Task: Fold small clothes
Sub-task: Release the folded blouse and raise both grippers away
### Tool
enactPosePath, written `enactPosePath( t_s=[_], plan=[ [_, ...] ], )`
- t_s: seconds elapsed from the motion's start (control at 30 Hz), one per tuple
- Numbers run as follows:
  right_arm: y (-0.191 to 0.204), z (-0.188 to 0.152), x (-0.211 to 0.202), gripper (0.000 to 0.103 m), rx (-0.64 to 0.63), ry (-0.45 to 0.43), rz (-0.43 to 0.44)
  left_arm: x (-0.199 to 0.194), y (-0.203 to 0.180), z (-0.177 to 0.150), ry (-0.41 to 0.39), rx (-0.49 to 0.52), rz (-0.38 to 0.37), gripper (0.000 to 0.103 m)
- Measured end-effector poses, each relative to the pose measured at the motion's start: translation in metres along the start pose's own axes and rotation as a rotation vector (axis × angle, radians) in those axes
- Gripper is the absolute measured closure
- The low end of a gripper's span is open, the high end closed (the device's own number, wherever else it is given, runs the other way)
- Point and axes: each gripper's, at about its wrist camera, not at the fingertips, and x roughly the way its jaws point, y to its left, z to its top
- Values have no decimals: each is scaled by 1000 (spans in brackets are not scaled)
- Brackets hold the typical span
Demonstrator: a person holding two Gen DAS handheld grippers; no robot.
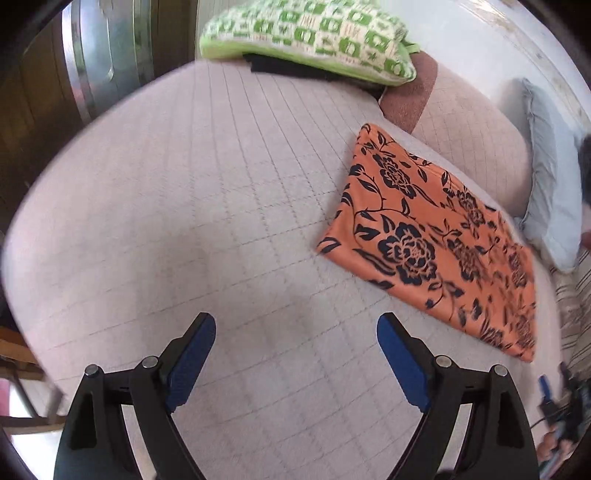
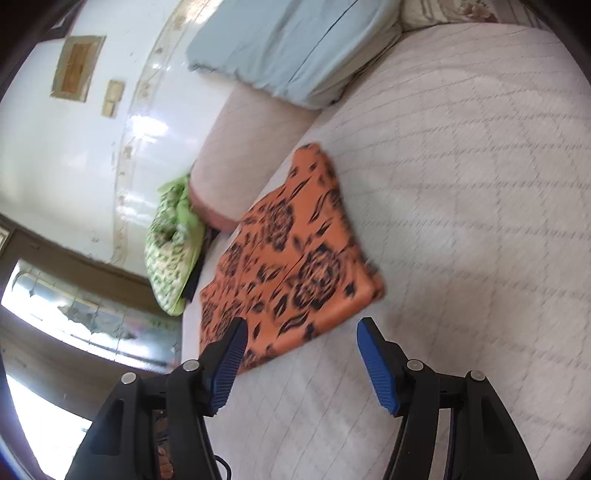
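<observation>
Two spread, empty grippers, left gripper and right gripper, both near the folded orange garment.

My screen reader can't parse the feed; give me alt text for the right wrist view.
A folded orange garment with dark flowers lies flat on the quilted bed, just ahead of the open right gripper, whose blue fingers hold nothing. Beyond it a green patterned cushion and a pale blue pillow sit near the wall.

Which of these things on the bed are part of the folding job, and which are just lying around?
Part of the job:
- orange flowered cloth, lying folded
- left gripper, open
- right gripper, open

Just lying about:
- green patterned pillow
- light blue pillow
- pink bolster
</observation>
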Motion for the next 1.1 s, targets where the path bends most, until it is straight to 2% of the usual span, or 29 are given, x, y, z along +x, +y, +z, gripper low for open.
enactPosePath(
  t_s=[0.13,0.3,0.43,0.57,0.83,1.1],
  plan=[
    [26,-15,-4,38,-97,13,-15,-35,-9,-10,-105,68,112,14],
    [60,-32,-16,38,-189,9,18,-75,-20,-11,-224,128,187,13],
    [80,-40,-23,38,-231,4,40,-101,-26,-12,-300,153,200,13],
    [93,-46,-28,38,-256,4,56,-117,-32,-12,-334,177,207,13],
    [99,-48,-27,38,-266,-3,74,-121,-41,-8,-349,198,212,13],
    [77,-44,-8,38,-217,24,49,-86,-45,-2,-263,196,203,13]
  ],
)
